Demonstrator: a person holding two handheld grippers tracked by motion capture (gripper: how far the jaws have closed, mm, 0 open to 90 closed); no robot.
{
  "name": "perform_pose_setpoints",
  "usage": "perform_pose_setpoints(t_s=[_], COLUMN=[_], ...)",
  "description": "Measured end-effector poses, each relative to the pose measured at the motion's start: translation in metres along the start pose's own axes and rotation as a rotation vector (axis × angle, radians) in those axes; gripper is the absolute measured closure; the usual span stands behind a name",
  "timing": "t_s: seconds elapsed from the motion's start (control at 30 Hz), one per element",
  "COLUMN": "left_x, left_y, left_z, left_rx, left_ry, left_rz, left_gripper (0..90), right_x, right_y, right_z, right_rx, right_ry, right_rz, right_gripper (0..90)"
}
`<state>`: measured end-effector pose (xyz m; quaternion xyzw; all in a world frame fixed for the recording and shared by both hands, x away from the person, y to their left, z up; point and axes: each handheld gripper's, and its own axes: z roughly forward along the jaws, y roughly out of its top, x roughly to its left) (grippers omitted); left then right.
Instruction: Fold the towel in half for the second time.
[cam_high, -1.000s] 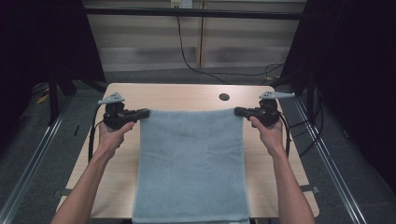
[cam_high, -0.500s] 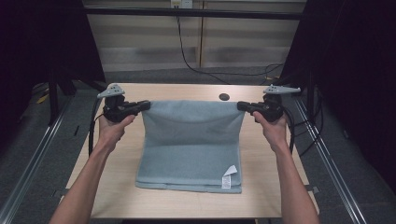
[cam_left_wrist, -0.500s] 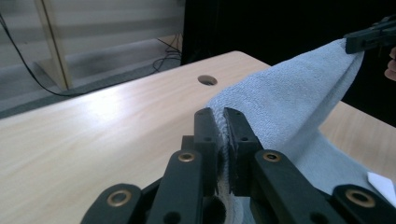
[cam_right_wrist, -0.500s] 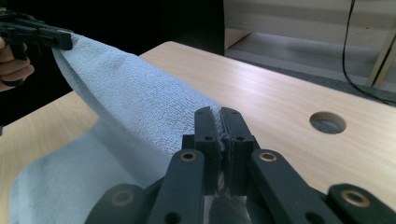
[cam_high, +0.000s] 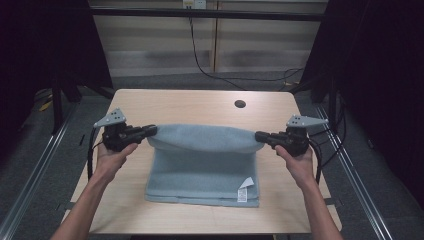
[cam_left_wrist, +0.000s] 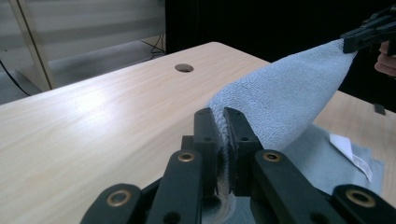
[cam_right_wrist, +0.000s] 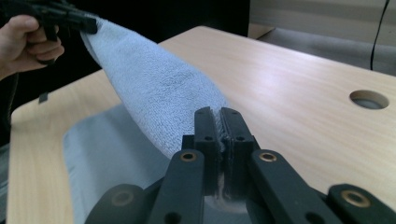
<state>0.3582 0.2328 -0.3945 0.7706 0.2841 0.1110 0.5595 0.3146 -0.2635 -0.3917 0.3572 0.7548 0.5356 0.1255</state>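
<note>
A light blue towel (cam_high: 202, 162) lies on the wooden table (cam_high: 185, 102), its far edge lifted and carried over the lower part. My left gripper (cam_high: 151, 131) is shut on the towel's left corner, and my right gripper (cam_high: 260, 136) is shut on the right corner. The lifted edge stretches taut between them. In the left gripper view the jaws pinch the towel (cam_left_wrist: 280, 102) at my left gripper (cam_left_wrist: 223, 121). The right gripper view has my right gripper (cam_right_wrist: 219, 119) clamped on the towel (cam_right_wrist: 154, 88). A white label (cam_high: 244, 189) shows at the towel's near right corner.
A round cable hole (cam_high: 240, 104) sits in the table's far right part. Metal rails (cam_high: 45, 155) run along both sides of the table, and cables (cam_high: 210, 70) lie on the floor behind it. Bare table top lies beyond the towel.
Both grippers have pulled the towel's held edge toward the near side of the table. The towel now lies doubled, its white label uncovered, and no longer hangs over the near edge.
</note>
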Motion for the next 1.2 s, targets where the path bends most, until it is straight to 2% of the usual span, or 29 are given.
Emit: perform_pose_setpoints(t_s=[0.2, 0.23, 0.27, 0.3, 0.37, 0.4, 0.47, 0.5, 0.53, 0.57, 0.6, 0.67, 0.73, 0.77, 0.8, 0.87, 0.97, 1.03, 1.1, 1.13, 1.2], left_x=[-0.014, -0.014, -0.017, -0.023, -0.029, -0.032, -0.039, -0.042, -0.043, -0.043, -0.046, -0.045, -0.043, -0.038, -0.038, -0.031, -0.024, -0.024, -0.025, -0.028, -0.030], left_y=[-0.035, -0.035, -0.042, -0.051, -0.058, -0.062, -0.071, -0.075, -0.079, -0.079, -0.083, -0.083, -0.083, -0.084, -0.084, -0.090, -0.100, -0.104, -0.105, -0.107, -0.107], left_z=[-0.010, -0.010, -0.011, -0.014, -0.018, -0.020, -0.022, -0.024, -0.025, -0.025, -0.029, -0.036, -0.039, -0.044, -0.044, -0.049, -0.052, -0.055, -0.056, -0.057, -0.055], left_rx=[0.067, 0.067, 0.083, 0.098, 0.122, 0.121, 0.143, 0.158, 0.170, 0.170, 0.153, 0.119, 0.105, 0.062, 0.062, 0.070, 0.109, 0.105, 0.102, 0.093, 0.097], left_ry=[-0.013, -0.013, -0.017, -0.020, -0.035, -0.032, -0.054, -0.050, -0.048, -0.048, -0.066, -0.050, -0.046, 0.001, 0.001, 0.051, 0.090, 0.124, 0.115, 0.121, 0.117], left_rz=[-0.029, -0.029, -0.025, -0.021, -0.038, -0.034, -0.039, -0.034, -0.045, -0.045, -0.070, -0.079, -0.091, -0.127, -0.127, -0.139, -0.162, -0.163, -0.166, -0.156, -0.155], left_gripper=[84.3, 84.2, 84.2, 83.8, 83.1, 82.5, 81.9, 79.8, 77.4, 75.5, 72.1, 63.9, 60.3, 55.6, 52.8, 50.4, 42.6, 38.2, 35.1, 33.8, 31.8], right_x=[0.023, 0.027, 0.027, 0.034, 0.038, 0.041, 0.045, 0.048, 0.051, 0.053, 0.055, 0.058, 0.057, 0.056, 0.054, 0.050, 0.044, 0.041, 0.042, 0.041, 0.040], right_y=[-0.027, -0.033, -0.033, -0.044, -0.052, -0.057, -0.066, -0.070, -0.074, -0.077, -0.079, -0.081, -0.081, -0.081, -0.082, -0.084, -0.089, -0.092, -0.093, -0.094, -0.095], right_z=[-0.008, -0.008, -0.008, -0.009, -0.010, -0.010, -0.010, -0.010, -0.010, -0.010, -0.012, -0.016, -0.023, -0.026, -0.028, -0.031, -0.035, -0.038, -0.039, -0.041, -0.042], right_rx=[0.054, 0.065, 0.065, 0.090, 0.095, 0.102, 0.121, 0.134, 0.148, 0.156, 0.155, 0.129, 0.083, 0.065, 0.053, 0.043, 0.031, 0.020, 0.014, 0.012, 0.007], right_ry=[0.013, 0.017, 0.017, 0.015, 0.029, 0.027, 0.036, 0.039, 0.043, 0.045, 0.046, 0.042, 0.034, 0.020, 0.007, -0.022, -0.083, -0.112, -0.118, -0.139, -0.140], right_rz=[-0.017, -0.014, -0.014, -0.019, -0.011, -0.010, -0.001, -0.006, -0.010, -0.015, -0.016, 0.000, 0.006, 0.016, 0.028, 0.046, 0.077, 0.090, 0.101, 0.098, 0.104], right_gripper=[86.1, 86.1, 86.1, 85.9, 85.3, 84.5, 83.7, 82.0, 79.5, 77.8, 75.0, 70.0, 67.6, 65.2, 63.2, 59.5, 54.3, 50.3, 50.1, 47.4, 46.7])
